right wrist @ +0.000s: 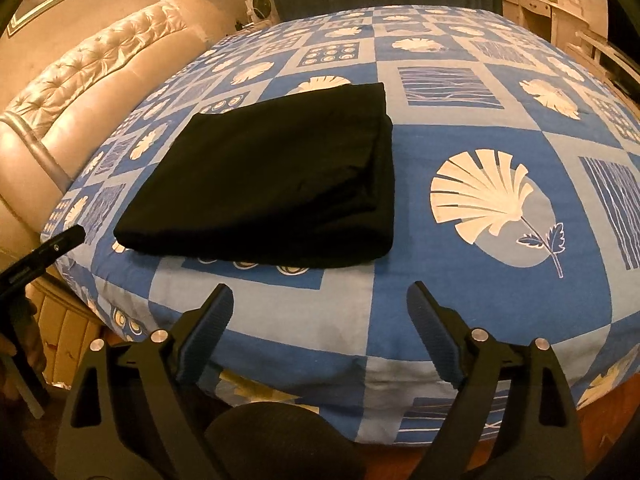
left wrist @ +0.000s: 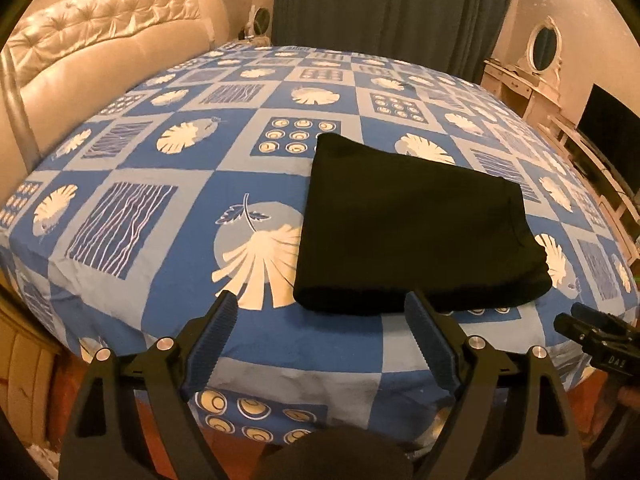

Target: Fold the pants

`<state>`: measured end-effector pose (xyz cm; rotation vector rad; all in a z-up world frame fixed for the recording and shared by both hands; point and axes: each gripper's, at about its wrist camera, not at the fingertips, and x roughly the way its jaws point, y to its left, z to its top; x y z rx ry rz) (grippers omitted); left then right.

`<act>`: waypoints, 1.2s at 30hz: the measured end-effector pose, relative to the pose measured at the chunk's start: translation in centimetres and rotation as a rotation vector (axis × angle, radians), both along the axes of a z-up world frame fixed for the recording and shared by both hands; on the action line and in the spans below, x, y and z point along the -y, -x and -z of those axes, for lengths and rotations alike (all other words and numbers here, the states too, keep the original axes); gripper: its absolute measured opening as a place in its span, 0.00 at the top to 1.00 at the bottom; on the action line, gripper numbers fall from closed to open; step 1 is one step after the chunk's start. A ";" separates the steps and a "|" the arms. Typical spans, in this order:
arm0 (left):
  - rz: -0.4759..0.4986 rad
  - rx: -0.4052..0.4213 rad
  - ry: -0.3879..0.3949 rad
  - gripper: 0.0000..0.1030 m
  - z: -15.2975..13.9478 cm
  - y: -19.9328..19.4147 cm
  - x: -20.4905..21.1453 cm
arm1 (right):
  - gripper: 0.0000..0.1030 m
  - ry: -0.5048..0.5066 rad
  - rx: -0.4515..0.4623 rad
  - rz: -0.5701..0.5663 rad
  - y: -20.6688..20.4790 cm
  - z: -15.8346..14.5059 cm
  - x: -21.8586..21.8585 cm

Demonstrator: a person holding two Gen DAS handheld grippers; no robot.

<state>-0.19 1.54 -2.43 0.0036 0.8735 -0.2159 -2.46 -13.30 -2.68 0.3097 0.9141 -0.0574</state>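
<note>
The black pants [left wrist: 416, 224] lie folded into a compact rectangle on the bed with the blue patterned sheet [left wrist: 168, 184]. They also show in the right wrist view [right wrist: 272, 176], left of centre. My left gripper [left wrist: 320, 304] is open and empty, just short of the pants' near edge, above the bed's front edge. My right gripper [right wrist: 320, 296] is open and empty, a little back from the pants' near right corner. The right gripper's tip shows in the left wrist view [left wrist: 592, 326], and the left gripper's tip in the right wrist view [right wrist: 60, 242].
A cream tufted headboard [left wrist: 100, 44] runs along the left of the bed. Dark curtains [left wrist: 392, 4] hang behind it. A white dresser with an oval mirror [left wrist: 540, 48] and a dark screen [left wrist: 608, 120] stand to the right. The sheet [right wrist: 500, 200] is bare right of the pants.
</note>
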 end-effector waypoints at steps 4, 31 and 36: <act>0.008 0.010 -0.018 0.18 -0.1 0.1 0.3 | 0.14 0.007 0.001 -0.001 0.0 -0.1 -0.1; -0.018 0.017 -0.016 0.18 -0.1 -0.1 -0.3 | 0.13 -0.001 -0.005 -0.017 -0.2 0.2 -0.4; -0.022 0.014 -0.013 0.18 -0.1 -0.1 -0.5 | 0.13 -0.003 -0.009 -0.019 -0.2 0.3 -0.5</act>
